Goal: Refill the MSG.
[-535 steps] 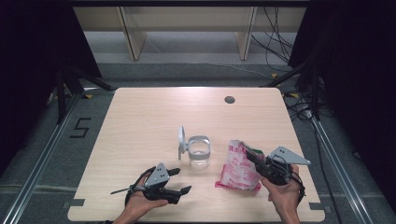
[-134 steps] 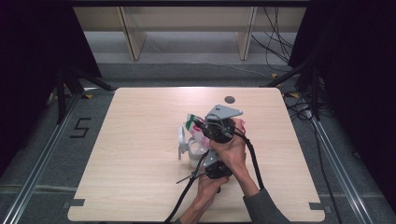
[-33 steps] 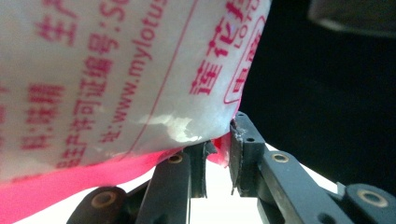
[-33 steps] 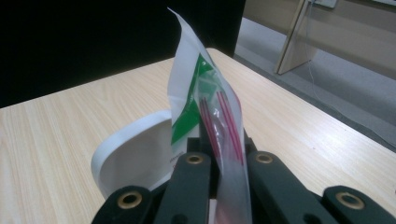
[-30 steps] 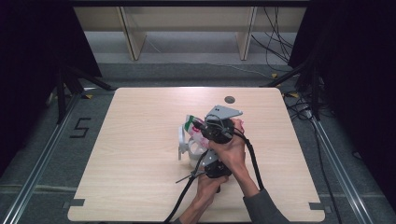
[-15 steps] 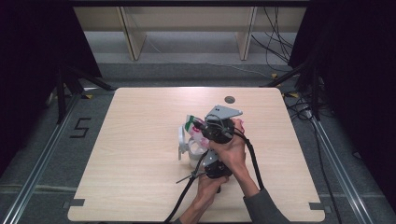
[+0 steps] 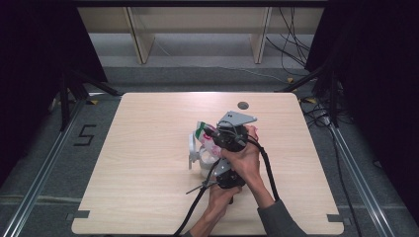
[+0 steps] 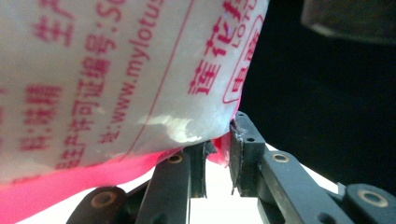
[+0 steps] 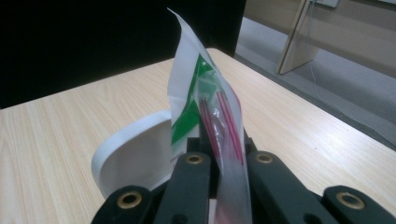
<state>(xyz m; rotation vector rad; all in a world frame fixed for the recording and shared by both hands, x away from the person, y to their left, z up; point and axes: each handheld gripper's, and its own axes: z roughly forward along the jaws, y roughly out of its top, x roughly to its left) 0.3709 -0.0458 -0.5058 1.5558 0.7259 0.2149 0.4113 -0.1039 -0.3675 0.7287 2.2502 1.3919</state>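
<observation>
Nothing had shifted over the last second: both grippers stayed clamped on the bag (image 7: 206, 140), right gripper (image 9: 219, 158) pinching its top, left gripper (image 8: 217, 161) its bottom corner, above the jar (image 7: 197, 157) mid-table; pouring seemed paused.

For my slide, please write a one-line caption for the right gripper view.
Right gripper pinches the plastic bag upright beside a white lid on the wooden table.

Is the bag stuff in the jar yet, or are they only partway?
Partway. Done: the bag is lifted over the open jar, lid flipped up. In hand: right gripper pinches the bag's top, left gripper its pink bottom edge. Left: whether anything has poured in is hidden.
</observation>
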